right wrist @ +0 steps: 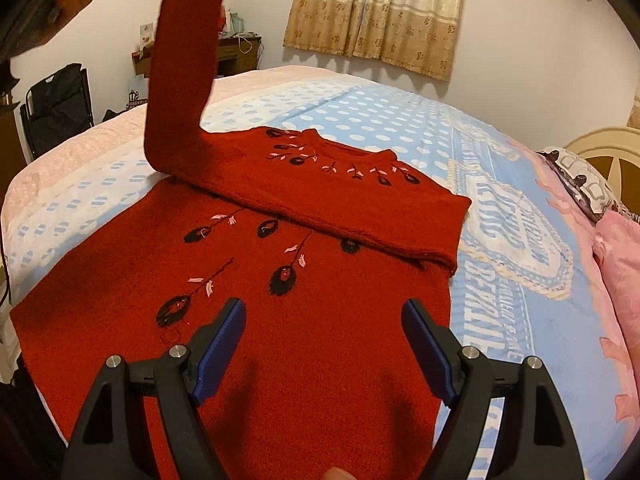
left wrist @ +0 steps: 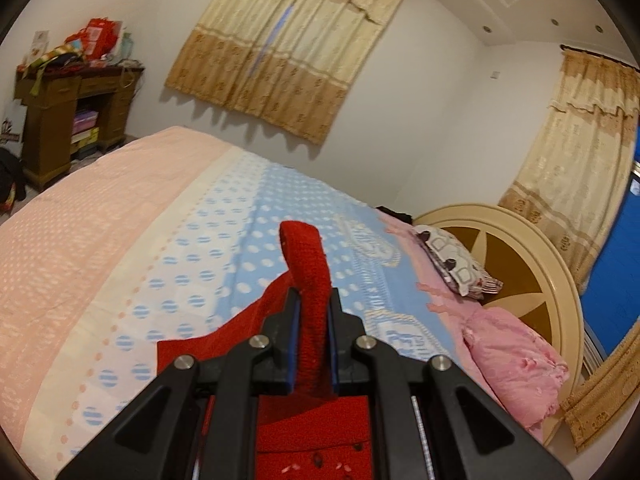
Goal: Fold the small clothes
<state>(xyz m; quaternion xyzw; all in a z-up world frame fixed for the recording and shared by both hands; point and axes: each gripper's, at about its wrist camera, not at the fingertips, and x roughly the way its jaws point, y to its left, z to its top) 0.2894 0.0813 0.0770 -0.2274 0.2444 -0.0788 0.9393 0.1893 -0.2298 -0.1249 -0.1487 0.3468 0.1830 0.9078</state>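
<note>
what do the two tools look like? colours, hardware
Both match: left tool and right tool have black plastic linkage arms with triangular cutouts, silver round pivot bolts, and blue textured pads lining the fingers. No cables or markings legible.

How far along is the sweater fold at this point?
Done: one sleeve already lies folded across the chest of the red sweater, which is spread on the bed. In hand: the left gripper is shut on the other sleeve, lifted clear of the bed. The right gripper hovers open over the body. Left: laying that sleeve down and folding the body.
</note>
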